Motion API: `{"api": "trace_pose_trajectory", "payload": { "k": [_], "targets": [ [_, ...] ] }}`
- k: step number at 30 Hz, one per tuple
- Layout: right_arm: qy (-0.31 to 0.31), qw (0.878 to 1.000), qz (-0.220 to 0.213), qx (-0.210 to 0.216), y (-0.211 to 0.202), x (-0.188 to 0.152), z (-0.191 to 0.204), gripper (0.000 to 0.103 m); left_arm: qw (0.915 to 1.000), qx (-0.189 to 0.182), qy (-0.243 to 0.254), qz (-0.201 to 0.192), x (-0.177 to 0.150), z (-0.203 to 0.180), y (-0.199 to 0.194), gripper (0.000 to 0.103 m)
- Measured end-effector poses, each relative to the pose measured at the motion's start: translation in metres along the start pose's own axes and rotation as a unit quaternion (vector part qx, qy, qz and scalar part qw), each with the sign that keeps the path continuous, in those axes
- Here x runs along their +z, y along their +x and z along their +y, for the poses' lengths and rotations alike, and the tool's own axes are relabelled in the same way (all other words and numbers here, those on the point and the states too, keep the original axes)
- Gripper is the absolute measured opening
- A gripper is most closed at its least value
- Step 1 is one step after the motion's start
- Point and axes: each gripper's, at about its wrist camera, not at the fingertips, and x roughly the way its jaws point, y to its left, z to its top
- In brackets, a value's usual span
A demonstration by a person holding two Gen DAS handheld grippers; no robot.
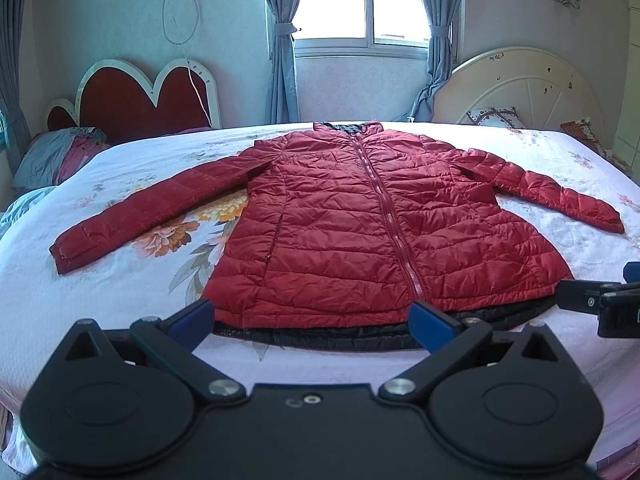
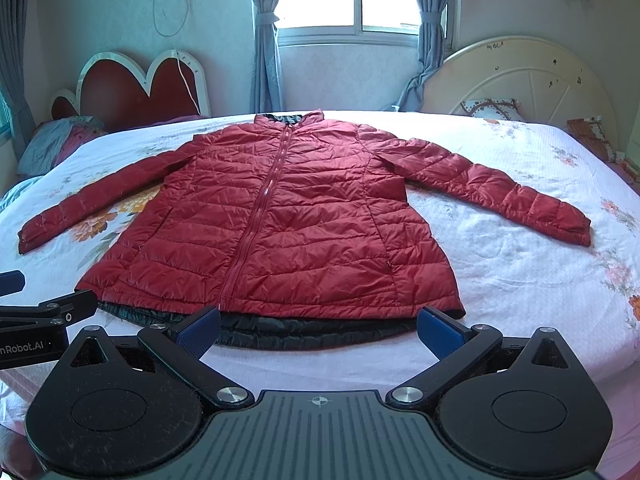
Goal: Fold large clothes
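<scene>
On the bed [image 1: 120, 312], a red quilted jacket [image 1: 360, 220] is laid flat, zipped, sleeves spread, a dark lining edge exposed at the hem. Left gripper [image 1: 312, 320] and right gripper [image 2: 320, 328] are held just short of that hem, jaws spread wide, nothing gripped, the hem lying beyond the fingertips.

The quilted jacket [image 1: 360, 224] is deep red with a matching red zipper [image 1: 390, 216] and a black lining [image 1: 320, 334] showing along its hem. The bedsheet [image 1: 120, 280] is white, printed with orange and pink flowers and grey-green leaves. The left gripper [image 1: 312, 320] and right gripper [image 2: 320, 328] are black with blue finger pads [image 2: 440, 330]. The curtains [image 1: 280, 40] are grey-blue; the heart-shaped headboard [image 1: 140, 96] is dark red edged in white.
</scene>
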Motion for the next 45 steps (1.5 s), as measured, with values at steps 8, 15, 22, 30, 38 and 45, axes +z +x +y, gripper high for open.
{"api": "trace_pose_trajectory", "payload": {
  "k": [8, 15, 22, 30, 38, 45],
  "targets": [
    [0.000, 1.000, 0.000, 0.000, 0.000, 0.000, 0.000, 0.103, 1.0000, 0.000, -0.001, 0.000, 0.000, 0.001, 0.001, 0.103],
    [0.000, 1.000, 0.000, 0.000, 0.001, 0.000, 0.001, 0.103, 1.0000, 0.000, -0.001, 0.000, 0.000, 0.001, 0.001, 0.103],
    [0.000, 1.000, 0.000, 0.000, 0.001, 0.000, 0.001, 0.103, 1.0000, -0.002, -0.002, 0.000, -0.001, 0.003, 0.002, 0.103],
    [0.006, 1.000, -0.002, -0.004, 0.004, 0.002, 0.003, 0.103, 1.0000, -0.007, -0.006, 0.001, -0.003, 0.008, 0.005, 0.103],
    [0.056, 0.997, -0.050, -0.028, 0.002, 0.012, -0.032, 0.103, 0.9979, -0.057, -0.029, -0.001, 0.011, 0.009, 0.022, 0.103],
    [0.110, 0.987, -0.074, -0.095, 0.025, 0.035, -0.093, 0.103, 0.9935, -0.110, -0.028, -0.012, 0.041, -0.014, 0.063, 0.103]
  ]
}}
